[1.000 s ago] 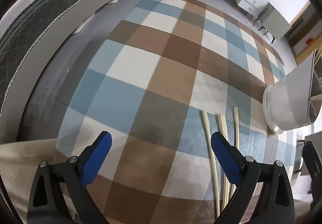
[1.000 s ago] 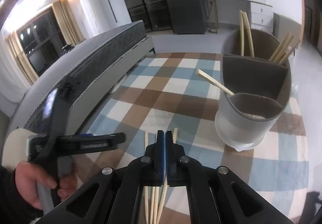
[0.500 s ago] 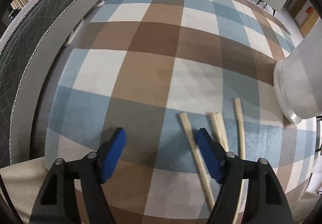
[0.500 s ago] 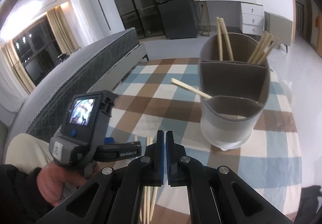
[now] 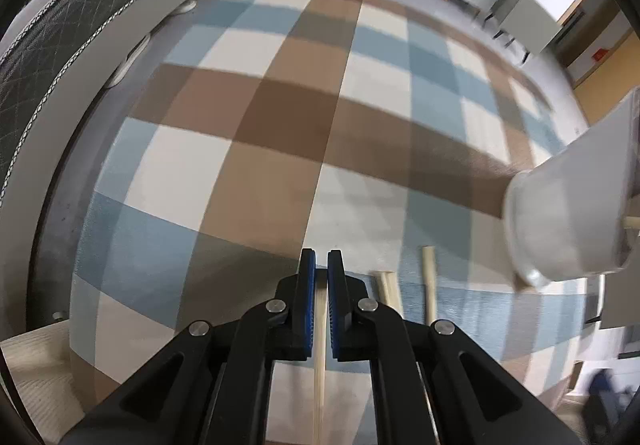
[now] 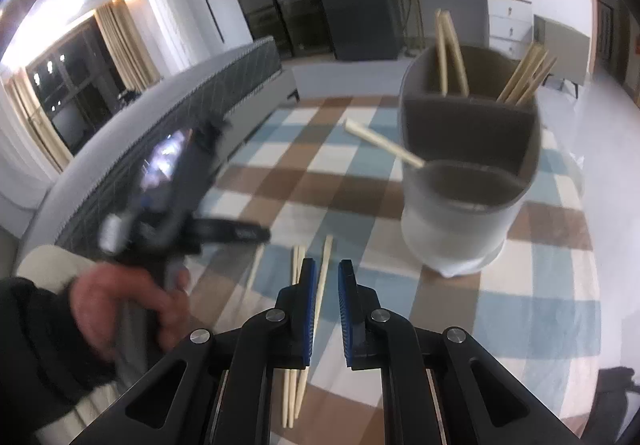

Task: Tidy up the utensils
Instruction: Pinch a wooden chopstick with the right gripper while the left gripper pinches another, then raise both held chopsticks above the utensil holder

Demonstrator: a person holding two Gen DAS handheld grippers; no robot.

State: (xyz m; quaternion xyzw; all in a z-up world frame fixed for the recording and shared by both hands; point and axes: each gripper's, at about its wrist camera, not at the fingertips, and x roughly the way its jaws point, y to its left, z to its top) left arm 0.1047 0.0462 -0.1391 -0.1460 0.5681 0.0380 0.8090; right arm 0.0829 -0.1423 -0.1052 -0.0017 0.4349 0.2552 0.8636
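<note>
Several pale wooden chopsticks (image 6: 296, 265) lie on the checked cloth (image 5: 280, 125) in front of a grey three-part holder (image 6: 452, 229). My left gripper (image 5: 321, 257) points steeply down and is shut on the leftmost chopstick (image 5: 320, 345); two more (image 5: 386, 287) lie just right of it. In the right wrist view a hand (image 6: 116, 309) holds that left gripper (image 6: 262, 235). My right gripper (image 6: 327, 265) hovers above the pile, its jaws opening a little, with nothing gripped; one chopstick on the cloth shows through the gap. Other chopsticks (image 6: 448, 53) stand in the holder and one (image 6: 380, 141) leans out.
A dark quilted mattress on a white base (image 5: 60, 45) runs along the left of the cloth. White drawers (image 6: 508, 17) and dark cabinets (image 6: 344, 5) stand at the back of the room. The holder (image 5: 560, 213) sits to the right of the pile.
The left gripper's wide jaws have come together on the leftmost chopstick. The right gripper's shut jaws have parted slightly. The left hand has shifted toward the pile.
</note>
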